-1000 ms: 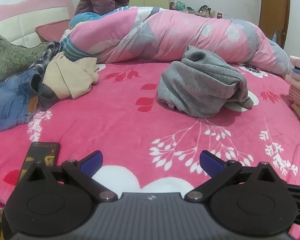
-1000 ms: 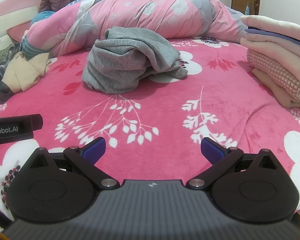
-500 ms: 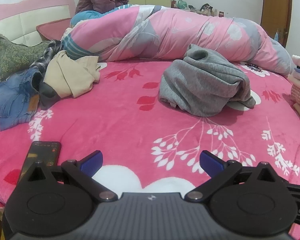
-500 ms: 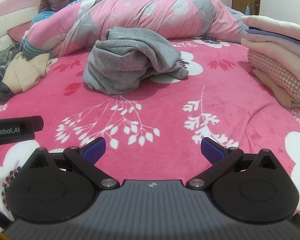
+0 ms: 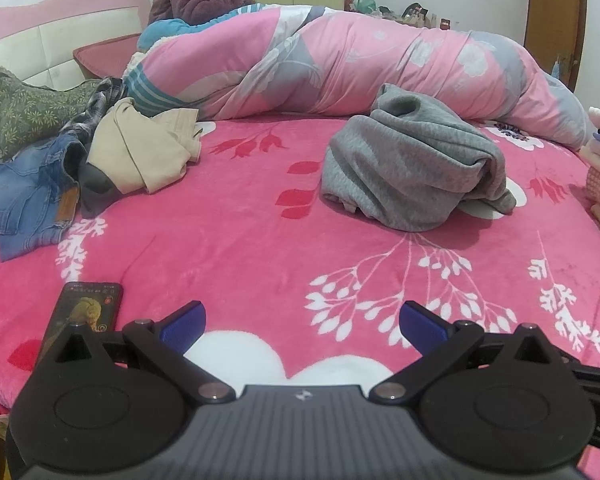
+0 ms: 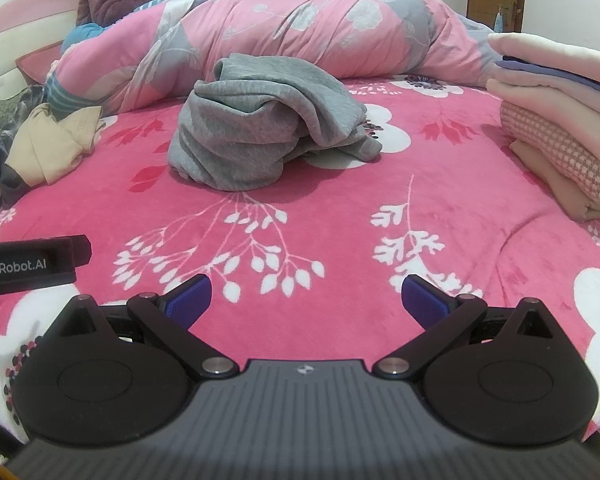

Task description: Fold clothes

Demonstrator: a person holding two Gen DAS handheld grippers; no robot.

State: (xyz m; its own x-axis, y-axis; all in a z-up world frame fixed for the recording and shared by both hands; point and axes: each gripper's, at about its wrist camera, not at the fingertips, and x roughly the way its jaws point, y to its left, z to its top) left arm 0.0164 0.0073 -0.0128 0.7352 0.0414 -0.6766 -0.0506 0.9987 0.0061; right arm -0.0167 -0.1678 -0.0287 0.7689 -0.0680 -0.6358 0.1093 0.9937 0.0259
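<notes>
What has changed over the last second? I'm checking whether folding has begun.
Hardly anything: the left view creeps slightly toward the grey garment, which sits a touch lower in view. Nothing was gripped or released. Both grippers, left and right, stay open and empty; the folded stack is untouched.

Bed cover (image 5: 240,240): hot pink with white branch and flower prints. Crumpled garment (image 5: 412,168): plain grey. Quilt (image 5: 360,68): pink and grey, white floral. Jeans (image 5: 28,200): faded blue. Trousers (image 5: 140,148): beige. Folded stack (image 6: 560,120): pale pink, lilac, pink check, tan. Tongs pads (image 6: 190,300): blue, possibly purple.
</notes>
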